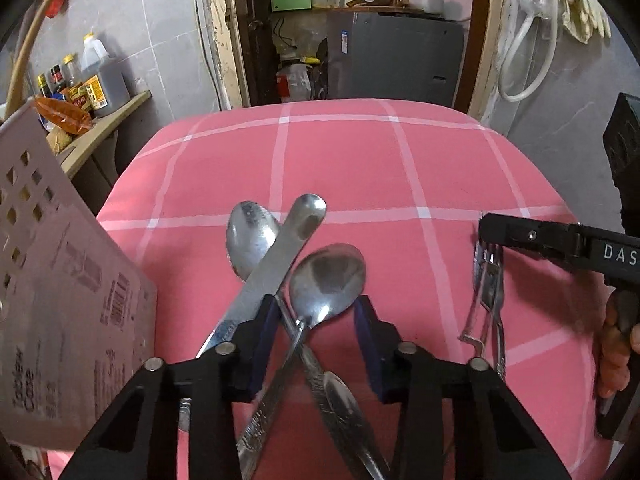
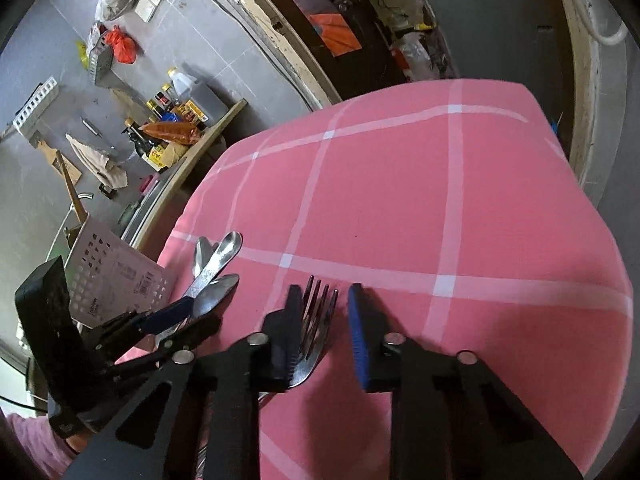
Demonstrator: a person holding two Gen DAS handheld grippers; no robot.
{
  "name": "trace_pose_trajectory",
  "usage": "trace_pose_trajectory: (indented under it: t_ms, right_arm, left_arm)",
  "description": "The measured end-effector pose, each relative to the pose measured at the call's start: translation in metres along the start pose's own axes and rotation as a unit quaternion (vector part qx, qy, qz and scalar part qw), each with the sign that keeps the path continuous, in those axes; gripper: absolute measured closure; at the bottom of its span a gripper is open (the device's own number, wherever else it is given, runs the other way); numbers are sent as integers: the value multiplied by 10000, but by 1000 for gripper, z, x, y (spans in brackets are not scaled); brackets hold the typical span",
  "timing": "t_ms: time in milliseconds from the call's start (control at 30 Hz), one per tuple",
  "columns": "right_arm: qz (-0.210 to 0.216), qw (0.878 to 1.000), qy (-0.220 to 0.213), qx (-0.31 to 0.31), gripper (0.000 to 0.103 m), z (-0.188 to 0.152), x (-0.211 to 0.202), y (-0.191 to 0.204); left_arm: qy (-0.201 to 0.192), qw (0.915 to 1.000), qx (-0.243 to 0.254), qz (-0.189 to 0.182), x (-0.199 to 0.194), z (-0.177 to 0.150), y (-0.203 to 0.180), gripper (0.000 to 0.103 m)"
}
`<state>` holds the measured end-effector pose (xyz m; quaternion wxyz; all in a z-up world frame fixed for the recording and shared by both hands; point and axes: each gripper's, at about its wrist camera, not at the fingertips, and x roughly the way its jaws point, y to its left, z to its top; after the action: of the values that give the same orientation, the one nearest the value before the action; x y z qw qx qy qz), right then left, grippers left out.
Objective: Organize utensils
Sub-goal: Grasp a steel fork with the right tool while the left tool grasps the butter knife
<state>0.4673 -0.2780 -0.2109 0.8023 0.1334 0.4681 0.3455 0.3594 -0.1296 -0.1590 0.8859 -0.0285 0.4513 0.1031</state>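
Observation:
Two steel spoons (image 1: 326,276) (image 1: 252,236) and a flat steel knife (image 1: 280,252) lie crossed on the pink checked cloth (image 1: 360,168). My left gripper (image 1: 318,320) is open, its blue pads either side of the crossed handles. In the right wrist view, my right gripper (image 2: 320,320) is open above steel forks (image 2: 316,320), which lie by its left finger. The forks (image 1: 486,292) also show in the left wrist view under the right gripper's finger (image 1: 532,236). A white perforated utensil basket (image 1: 60,300) stands at the left, also in the right wrist view (image 2: 116,276).
A shelf with sauce bottles (image 1: 92,84) runs along the tiled wall at the left. A doorway with a grey appliance (image 1: 392,56) lies beyond the far table edge. The cloth's far half (image 2: 440,200) stretches to the table's far edge.

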Motion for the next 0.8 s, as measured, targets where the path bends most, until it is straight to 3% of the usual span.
trace_pose_trajectory:
  t_ms: [167, 300, 633, 800]
  right_arm:
    - [214, 9996, -54, 176, 94, -8, -2, -2]
    - [186, 9991, -226, 309, 99, -15, -16, -2]
    - [-253, 9914, -1214, 415, 101, -34, -99, 15]
    - [-630, 9817, -1792, 136, 101, -39, -146, 43]
  left_arm:
    - [111, 9999, 66, 95, 5, 9, 5, 94]
    - [208, 9996, -109, -125, 2, 12, 15, 99]
    - [-406, 9932, -379, -1024, -56, 7, 23, 100]
    - [-789, 9822, -511, -1626, -88, 3, 31, 100]
